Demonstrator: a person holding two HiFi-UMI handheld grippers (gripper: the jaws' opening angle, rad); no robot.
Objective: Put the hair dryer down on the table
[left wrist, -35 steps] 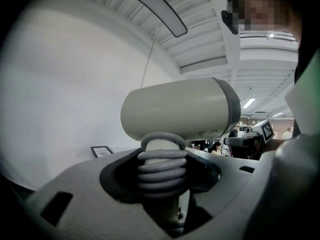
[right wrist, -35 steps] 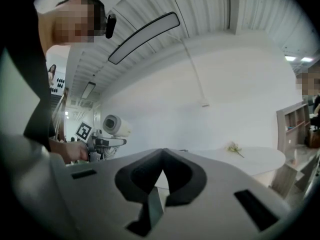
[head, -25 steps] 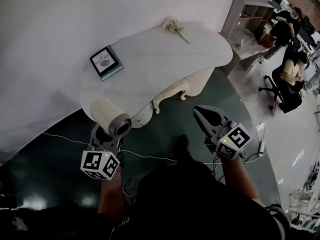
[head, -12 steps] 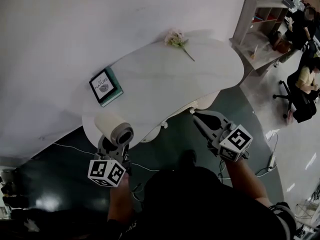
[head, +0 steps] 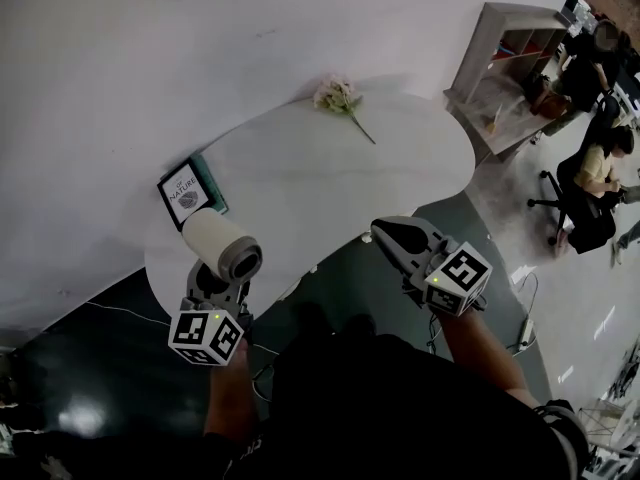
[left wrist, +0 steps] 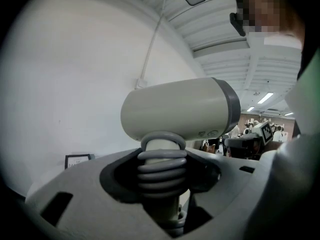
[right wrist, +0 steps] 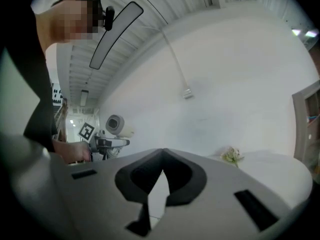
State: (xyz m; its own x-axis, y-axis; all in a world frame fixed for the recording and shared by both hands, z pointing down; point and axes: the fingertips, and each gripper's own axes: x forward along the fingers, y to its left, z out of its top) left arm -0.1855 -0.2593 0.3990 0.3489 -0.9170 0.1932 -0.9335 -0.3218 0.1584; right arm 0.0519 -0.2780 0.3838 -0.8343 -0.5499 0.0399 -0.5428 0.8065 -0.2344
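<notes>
The left gripper [head: 214, 286] has its jaws closed on the ribbed grey handle of the hair dryer [head: 221, 247], which runs down between them. The cream barrel with its grey end sits crosswise just above the jaws, clear in the left gripper view [left wrist: 175, 106]. From the head view the dryer is held over the near left edge of the white surface [head: 330, 183], close to a framed book [head: 184, 194]. The right gripper [head: 384, 232] is empty, jaw tips together, near the surface's front edge. A flower [head: 336, 96] lies at the far side.
</notes>
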